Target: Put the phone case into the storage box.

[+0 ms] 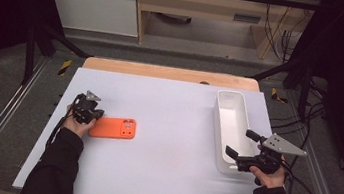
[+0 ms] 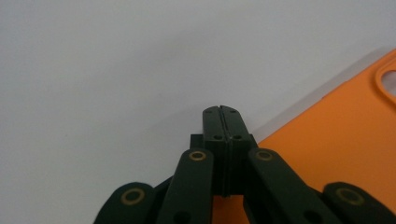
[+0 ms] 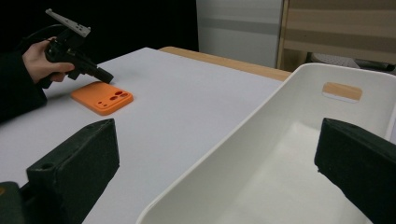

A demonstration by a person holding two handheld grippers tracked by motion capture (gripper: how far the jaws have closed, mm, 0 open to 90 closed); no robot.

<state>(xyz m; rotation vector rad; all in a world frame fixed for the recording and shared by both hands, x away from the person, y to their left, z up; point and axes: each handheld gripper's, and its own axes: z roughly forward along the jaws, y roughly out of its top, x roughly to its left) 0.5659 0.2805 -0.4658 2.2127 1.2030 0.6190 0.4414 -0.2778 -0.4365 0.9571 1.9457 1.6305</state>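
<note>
Even overhead light on a pale table, dark surroundings

In the high view the white table (image 1: 171,127) is evenly lit from above, with soft, faint shadows, while both side margins fall to near black. The left gripper view is soft throughout: the orange phone case (image 2: 336,140) is blurred and the table greys toward the upper left corner. In the right gripper view the near jaws and the white bin (image 3: 280,154) are out of focus, and the bin wall is bright without glare.

Black sleeves, black grippers, brass-ringed pivots, grey three-cornered plates, trailing black cables.
</note>
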